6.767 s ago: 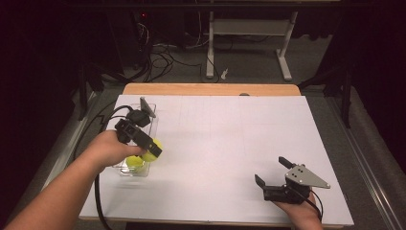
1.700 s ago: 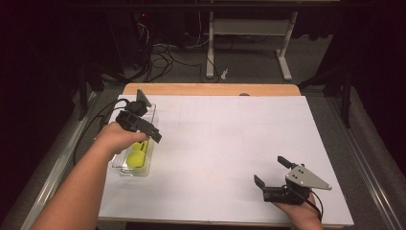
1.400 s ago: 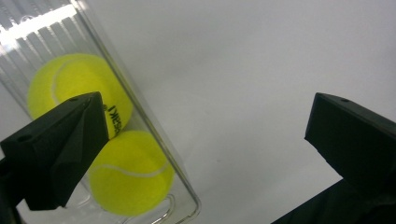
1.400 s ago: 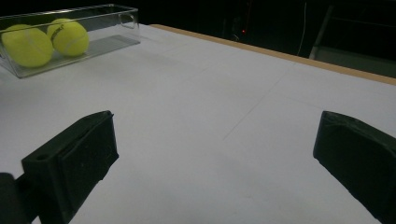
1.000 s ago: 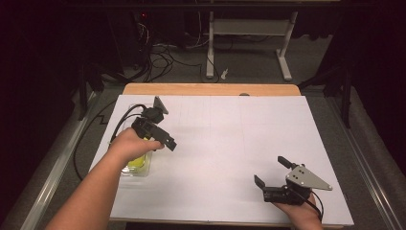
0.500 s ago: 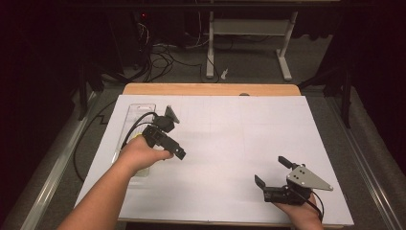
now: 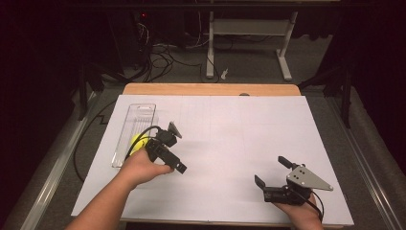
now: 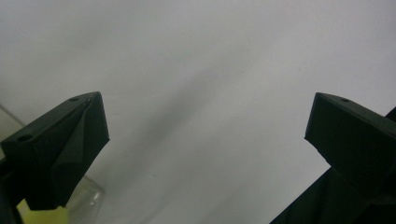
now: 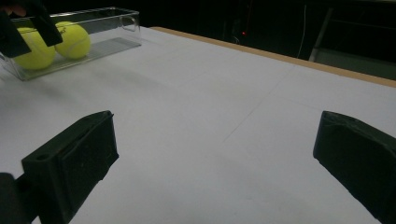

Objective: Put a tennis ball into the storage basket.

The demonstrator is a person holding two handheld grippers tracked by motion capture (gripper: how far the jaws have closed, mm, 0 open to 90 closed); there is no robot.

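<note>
We see two yellow tennis balls point(image 9: 53, 43) lying side by side, touching, in the near end of the clear plastic tray point(image 7: 143, 111) at the left side of the white table point(image 7: 239, 134). In the high view one ball peeks out yellow just behind our left hand point(image 7: 143, 165).

Seconds ago our left gripper point(image 7: 177, 148) was over the tray with a yellow ball in its jaws. Since then it has left the ball in the tray and swung away to the right, and now it sits over bare table just beside the tray, its jaws wide apart and empty. Its own view looks down on plain white surface, with a corner of the tray and a sliver of yellow at the bottom left.

Our right gripper point(image 7: 273, 173) has not moved in all this time; it rests near the front right of the table, well apart from the tray, jaws wide and holding nothing.

We judge the placing done: both balls are in the tray and both grippers are free. No further ball lies on the table, so the left hand's retreat looks like the close of the work.
</note>
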